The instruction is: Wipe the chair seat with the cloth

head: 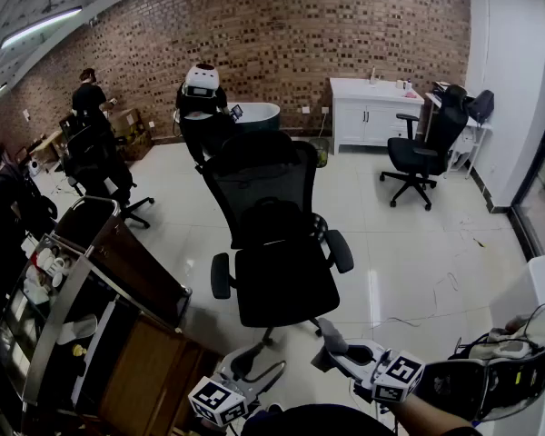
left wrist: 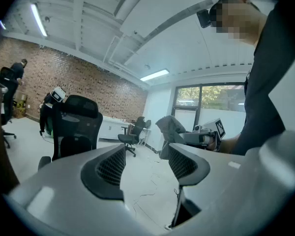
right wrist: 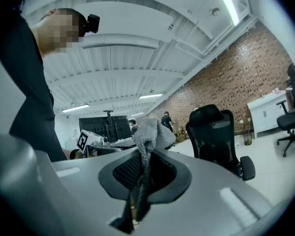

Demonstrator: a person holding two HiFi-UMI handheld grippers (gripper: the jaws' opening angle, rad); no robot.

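Observation:
A black mesh office chair (head: 277,216) faces me in the middle of the floor, its seat (head: 286,284) bare. Both grippers are held low, in front of the seat and short of it. My right gripper (head: 334,345) is shut on a grey cloth (right wrist: 151,132), which bunches up above the jaws; the cloth (left wrist: 171,128) also shows in the left gripper view. My left gripper (head: 247,363) is open, with nothing between its fingers (left wrist: 108,168). In the right gripper view the chair (right wrist: 214,134) stands to the right.
A wood and metal cart (head: 100,284) with cups stands close at the left. A second black chair (head: 424,148) and a white cabinet (head: 372,109) are at the back right. People work by the brick wall (head: 89,98). Cables (head: 440,289) lie on the tiles.

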